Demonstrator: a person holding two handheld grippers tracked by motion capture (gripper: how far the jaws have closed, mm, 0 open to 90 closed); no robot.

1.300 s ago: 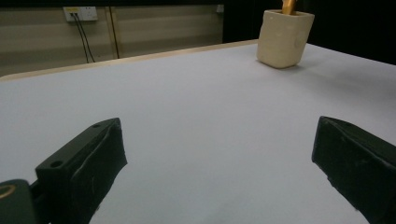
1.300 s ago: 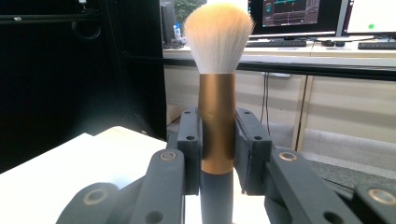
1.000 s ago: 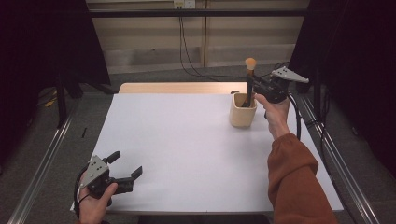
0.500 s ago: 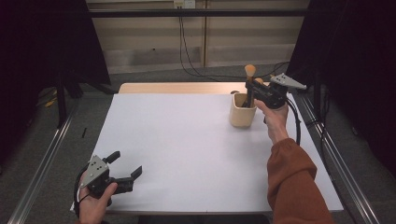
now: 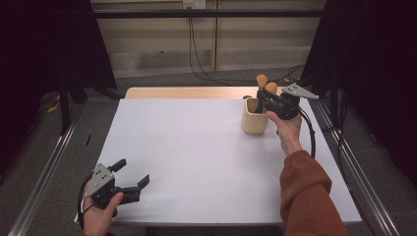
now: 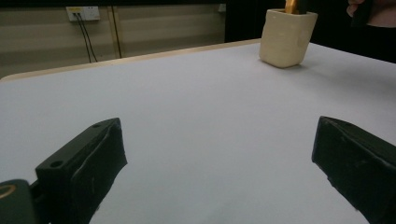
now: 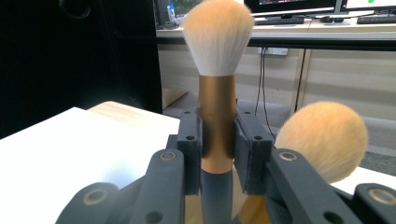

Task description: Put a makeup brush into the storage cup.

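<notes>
In the right gripper view, the right gripper covers the lower handle of the brush it clamps, and a second brush is blurred. In the left gripper view, the top edge cuts off the cup contents.
</notes>
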